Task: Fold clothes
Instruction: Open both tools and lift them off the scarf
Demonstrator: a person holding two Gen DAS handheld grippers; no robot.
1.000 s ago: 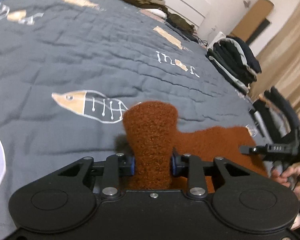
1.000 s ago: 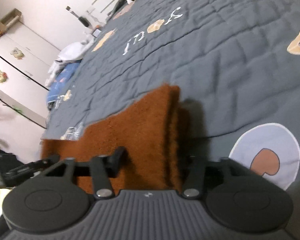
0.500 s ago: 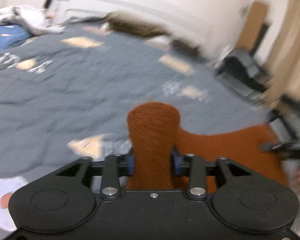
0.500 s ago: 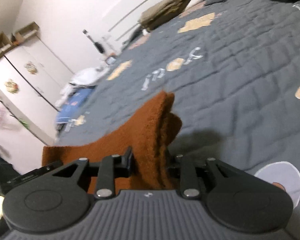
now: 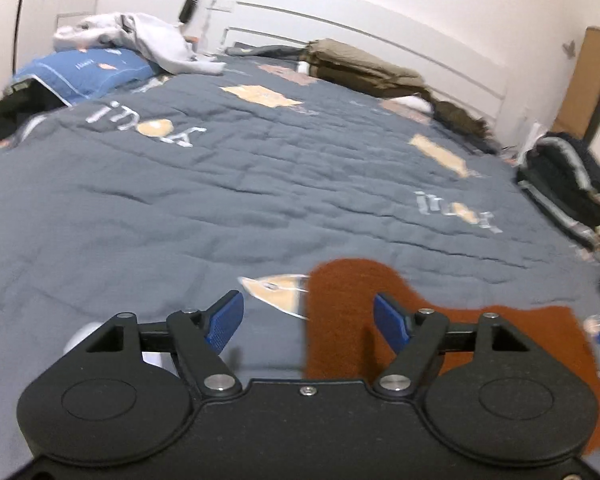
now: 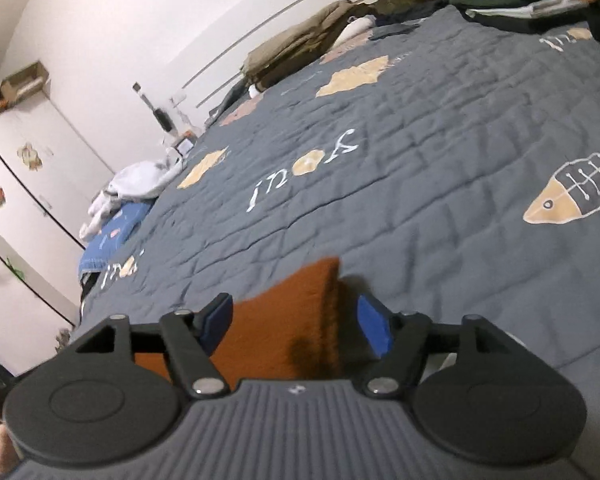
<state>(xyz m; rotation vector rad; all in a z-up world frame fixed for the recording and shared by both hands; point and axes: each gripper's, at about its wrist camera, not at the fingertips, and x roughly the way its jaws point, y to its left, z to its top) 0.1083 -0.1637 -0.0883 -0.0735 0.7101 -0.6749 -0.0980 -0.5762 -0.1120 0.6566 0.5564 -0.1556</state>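
Observation:
A rust-brown fuzzy garment [image 5: 340, 320] lies on the grey quilted bedspread [image 5: 220, 200], folded, right in front of both grippers. My left gripper [image 5: 309, 320] is open, its blue pads spread wide; the garment's rounded end lies between them, nearer the right pad [image 5: 392, 322]. In the right wrist view the same brown garment [image 6: 292, 320] sits between the spread fingers of my right gripper [image 6: 294, 320], which is open and apart from the cloth. The garment's lower part is hidden behind both gripper bodies.
Olive-brown folded clothes [image 5: 364, 68] lie at the bed's far edge. A white heap [image 5: 140, 36] and blue pillow [image 5: 84, 68] sit far left. Dark stacked clothes [image 5: 568, 184] stand at the right edge. A white wardrobe [image 6: 28, 184] stands left in the right wrist view.
Both grippers were shut on the brown garment half a second ago; both have opened and let it go. The garment has dropped onto the bedspread and both views have tilted up.

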